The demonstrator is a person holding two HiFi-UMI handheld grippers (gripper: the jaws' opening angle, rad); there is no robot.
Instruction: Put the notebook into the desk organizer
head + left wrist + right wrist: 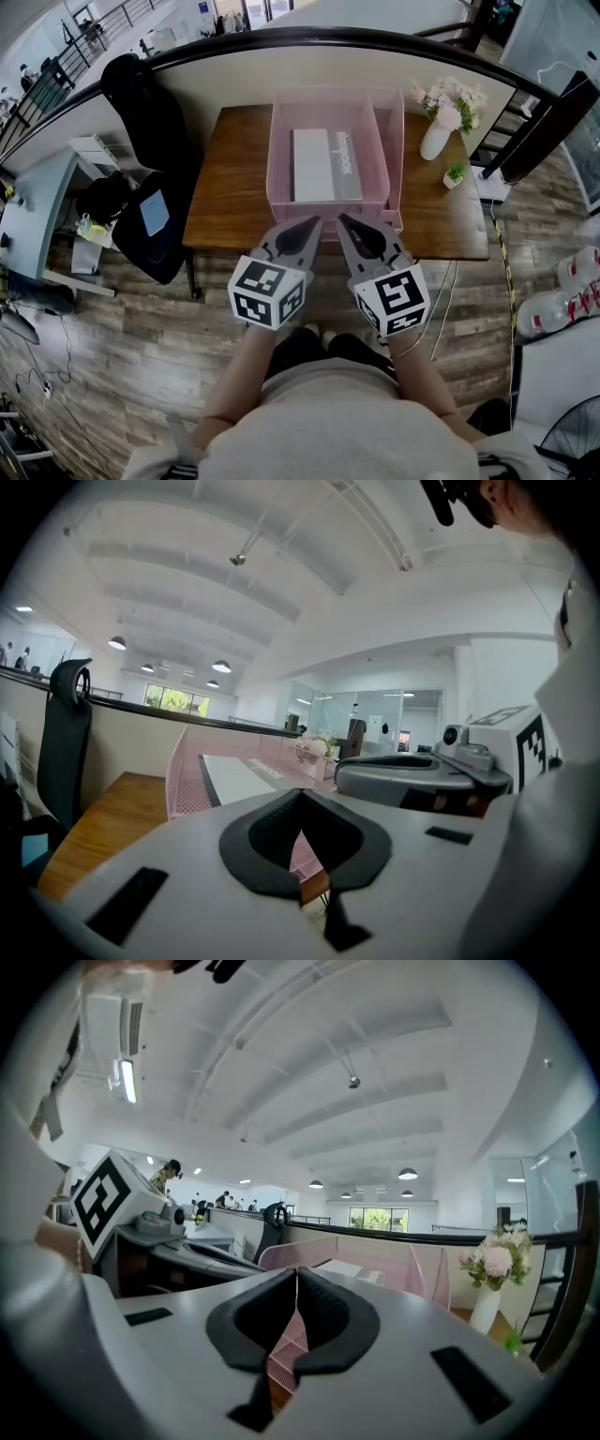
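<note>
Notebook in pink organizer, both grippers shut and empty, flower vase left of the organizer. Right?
No: the flower vase stands right of the pink organizer, not left; the head view shows it. The notebook is inside, and the left gripper and right gripper are shut and empty.

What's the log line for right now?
notebook: flat in organizer | left gripper: shut, empty | right gripper: shut, empty | both: side by side before organizer

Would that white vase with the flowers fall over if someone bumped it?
Probably, fairly easily: the vase looks tall and narrow, and the flowers spread wider than it, so it seems top-heavy. It looks like glazed ceramic, so likely smooth and breakable.
</note>
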